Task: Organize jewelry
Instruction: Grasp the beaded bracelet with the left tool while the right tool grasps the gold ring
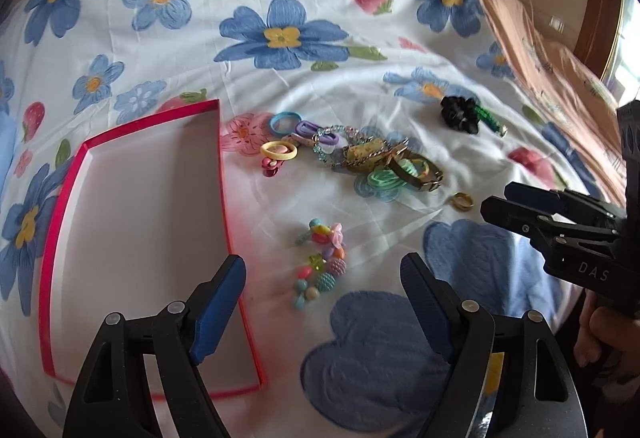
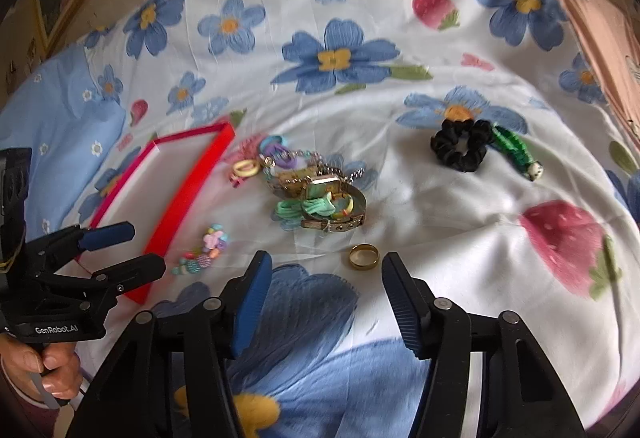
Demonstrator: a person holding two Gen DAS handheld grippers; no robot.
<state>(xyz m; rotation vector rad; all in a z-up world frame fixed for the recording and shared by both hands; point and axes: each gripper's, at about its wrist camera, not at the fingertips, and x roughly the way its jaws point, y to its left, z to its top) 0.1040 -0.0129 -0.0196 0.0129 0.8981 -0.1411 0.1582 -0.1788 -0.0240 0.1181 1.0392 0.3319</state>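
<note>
Both claws spread and held nothing, left claw [image 1: 322,288] over bead bracelet [image 1: 320,262] beside red tray [image 1: 136,238], right claw [image 2: 326,280] near gold ring [image 2: 363,256], jewelry pile [image 2: 316,190] on bed [image 2: 440,206]

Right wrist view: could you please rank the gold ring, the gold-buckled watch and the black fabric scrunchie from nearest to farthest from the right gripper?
1. Gold ring, just ahead of the right gripper, between its open fingers.
2. Gold-buckled watch, farther ahead in the pile, slightly left.
3. Black fabric scrunchie, farthest, ahead and right.

Red box [image 1: 132,222] near corner hidden behind left gripper [image 1: 324,278].
</note>
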